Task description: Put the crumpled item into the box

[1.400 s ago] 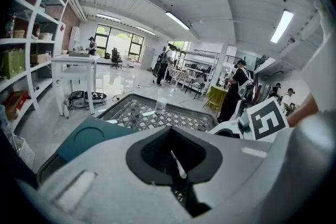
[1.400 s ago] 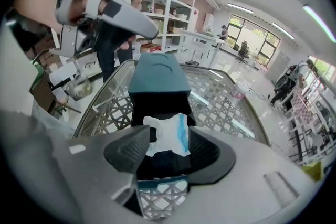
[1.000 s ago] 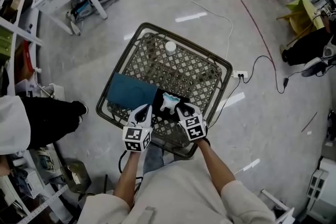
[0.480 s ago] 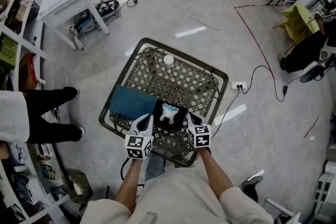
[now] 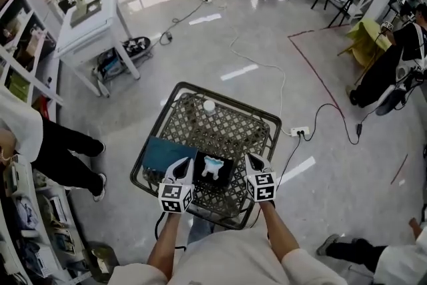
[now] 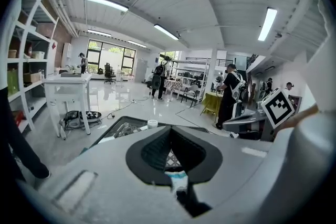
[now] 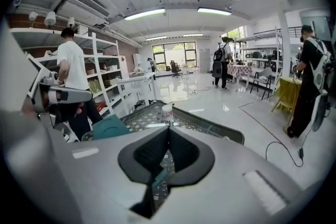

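The crumpled white and pale-blue item (image 5: 213,166) lies inside the black box (image 5: 225,178) on the lattice table (image 5: 233,130). My left gripper (image 5: 186,165) hovers at the box's left edge, its jaws together and nothing between them. My right gripper (image 5: 251,159) is off the box's right side, apart from it, also shut and empty. In the left gripper view the closed jaws of the left gripper (image 6: 170,131) frame a glimpse of the crumpled item (image 6: 177,181) below. The right gripper (image 7: 168,131) looks across the table top.
A teal lid (image 5: 163,153) lies left of the box and shows again in the right gripper view (image 7: 110,126). A small white bottle (image 5: 209,106) stands at the table's far edge. Cables cross the floor; people, white tables and shelves stand around.
The right gripper has pulled away from the crumpled item to the right of the box and shut. Both grippers drew back toward me. The item stays in the box.
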